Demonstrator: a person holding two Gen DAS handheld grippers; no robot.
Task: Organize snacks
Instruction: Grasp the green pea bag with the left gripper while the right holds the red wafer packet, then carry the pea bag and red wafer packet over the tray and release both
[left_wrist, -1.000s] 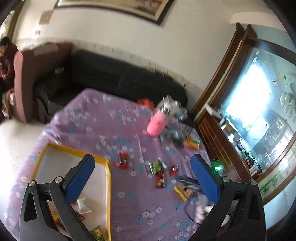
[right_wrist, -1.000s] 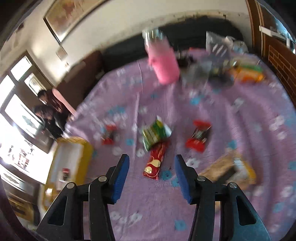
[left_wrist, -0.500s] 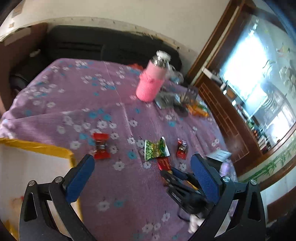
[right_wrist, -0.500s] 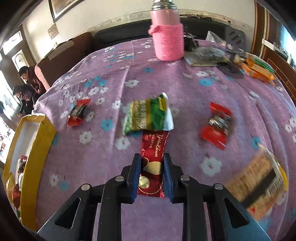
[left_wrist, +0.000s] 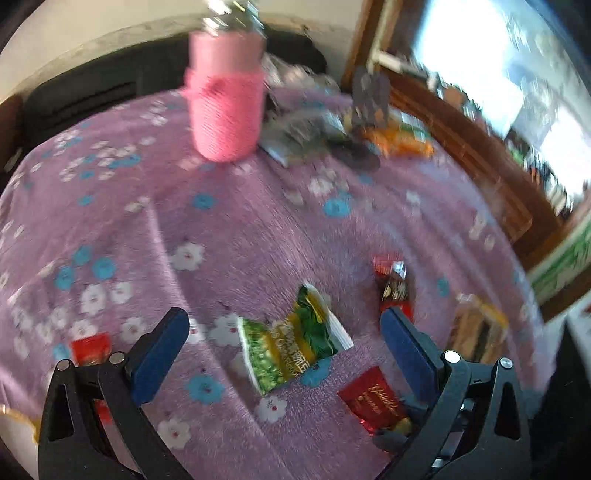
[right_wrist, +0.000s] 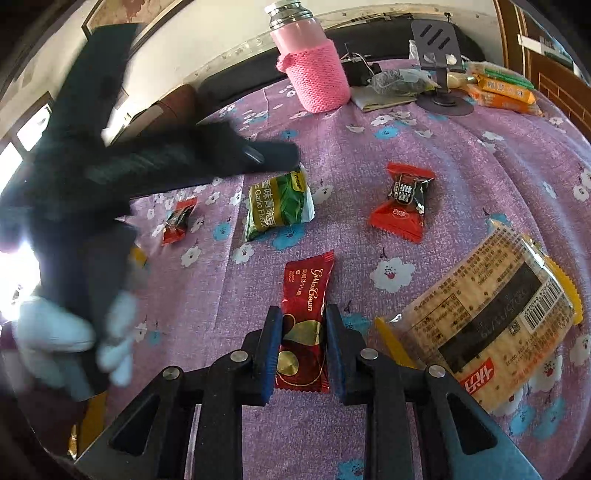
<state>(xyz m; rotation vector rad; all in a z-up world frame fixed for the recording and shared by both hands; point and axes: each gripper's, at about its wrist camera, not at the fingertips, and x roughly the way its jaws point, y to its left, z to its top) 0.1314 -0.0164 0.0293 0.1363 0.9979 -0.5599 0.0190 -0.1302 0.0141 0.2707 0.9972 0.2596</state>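
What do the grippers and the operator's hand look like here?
Both grippers, left gripper and right gripper, match: black angular frames with triangular cut-outs, silver pivot bolts, flat blue pads. A white glove, blurred, covers the hand on the left gripper. No cables show.

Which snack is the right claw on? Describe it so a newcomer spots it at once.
Start at the pink knit-sleeved flask at the far edge of the purple floral tablecloth and come straight toward the camera, past the green garlic-pea packet. The next wrapper is the one: a dark red Golden Crown bar, narrow, with gold script, its near end pinched in the right claw.
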